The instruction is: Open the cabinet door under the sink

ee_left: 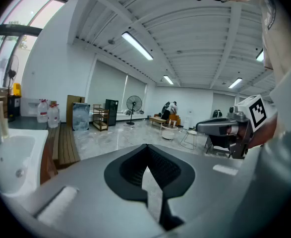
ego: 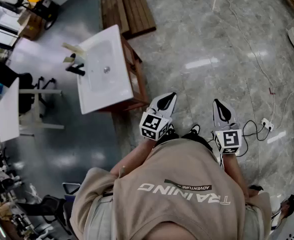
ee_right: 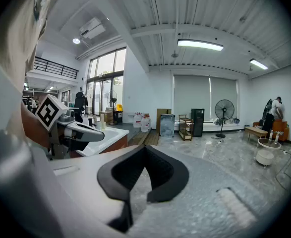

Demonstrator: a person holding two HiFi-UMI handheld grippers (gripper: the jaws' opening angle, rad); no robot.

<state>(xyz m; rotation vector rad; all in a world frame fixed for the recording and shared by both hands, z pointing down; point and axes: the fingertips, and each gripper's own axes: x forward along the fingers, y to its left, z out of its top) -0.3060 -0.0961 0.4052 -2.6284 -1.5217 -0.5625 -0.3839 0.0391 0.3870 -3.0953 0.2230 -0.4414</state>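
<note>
A white sink point(ego: 104, 69) sits on a brown wooden cabinet point(ego: 137, 81), to the upper left of both grippers in the head view. The cabinet's side facing me is seen steeply from above, and its door cannot be made out. My left gripper point(ego: 168, 100) hovers just off the cabinet's near corner, shut and holding nothing. To its right, my right gripper point(ego: 220, 109) is over bare floor, also shut and holding nothing. The left gripper view shows the left gripper point(ee_left: 146, 146) with the sink point(ee_left: 11, 155) at its far left. The right gripper view shows the right gripper point(ee_right: 145, 147) with the sink point(ee_right: 105, 139) to its left.
A wooden slatted bench point(ego: 126, 6) lies on the marble floor behind the sink. A cable and power strip point(ego: 265, 124) lie on the floor to the right. A white desk point(ego: 9, 111) and clutter stand at the left. Across the room, a standing fan point(ee_right: 224, 109) and a person are visible.
</note>
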